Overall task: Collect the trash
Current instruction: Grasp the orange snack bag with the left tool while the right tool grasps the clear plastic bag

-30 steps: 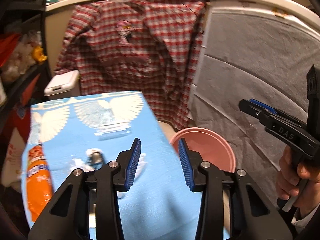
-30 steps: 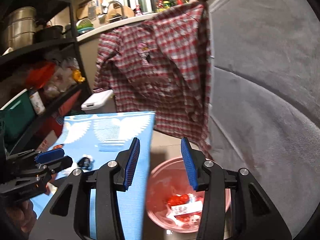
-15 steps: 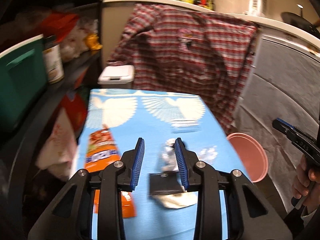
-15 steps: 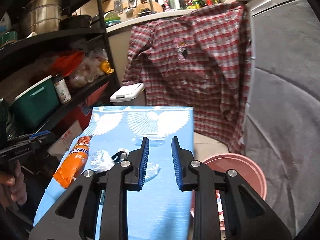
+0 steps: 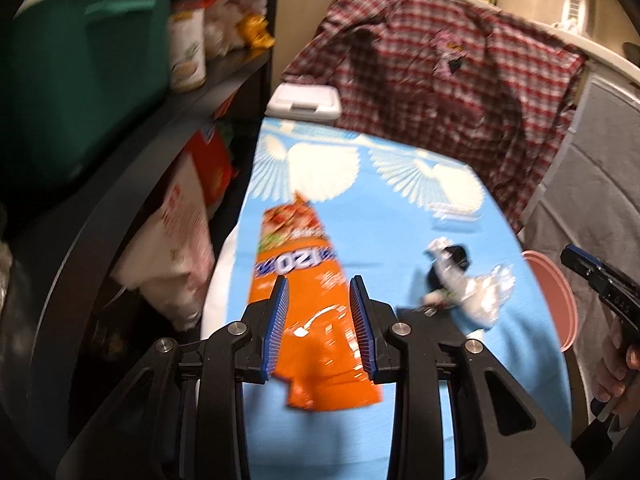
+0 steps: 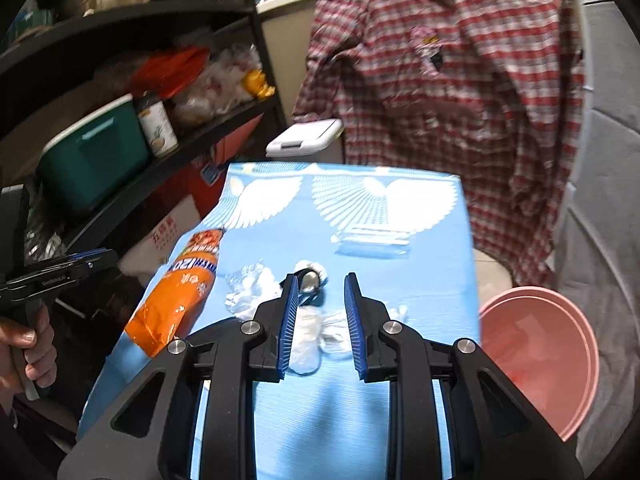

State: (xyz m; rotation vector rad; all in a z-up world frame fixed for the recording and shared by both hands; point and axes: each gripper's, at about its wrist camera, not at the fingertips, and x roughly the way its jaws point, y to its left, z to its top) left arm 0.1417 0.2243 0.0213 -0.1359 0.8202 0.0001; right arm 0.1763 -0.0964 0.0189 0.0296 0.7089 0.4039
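Jaws reopened on both: left hand-held gripper [image 5: 318, 320] now wide over orange snack bag [image 5: 304, 292], right hand-held gripper [image 6: 320, 320] wide over crumpled plastic [image 6: 308, 340]; next pickups lined up.

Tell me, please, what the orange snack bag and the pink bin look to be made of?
The orange snack bag looks like glossy plastic film: bright glare spots, creases, ragged torn end. The pink bin looks like smooth, matte moulded plastic, with an even colour and a stepped rim.

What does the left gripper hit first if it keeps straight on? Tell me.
Most likely the orange snack bag: the left gripper is open with the bag framed between its fingers. How far above it the gripper is, I cannot tell.
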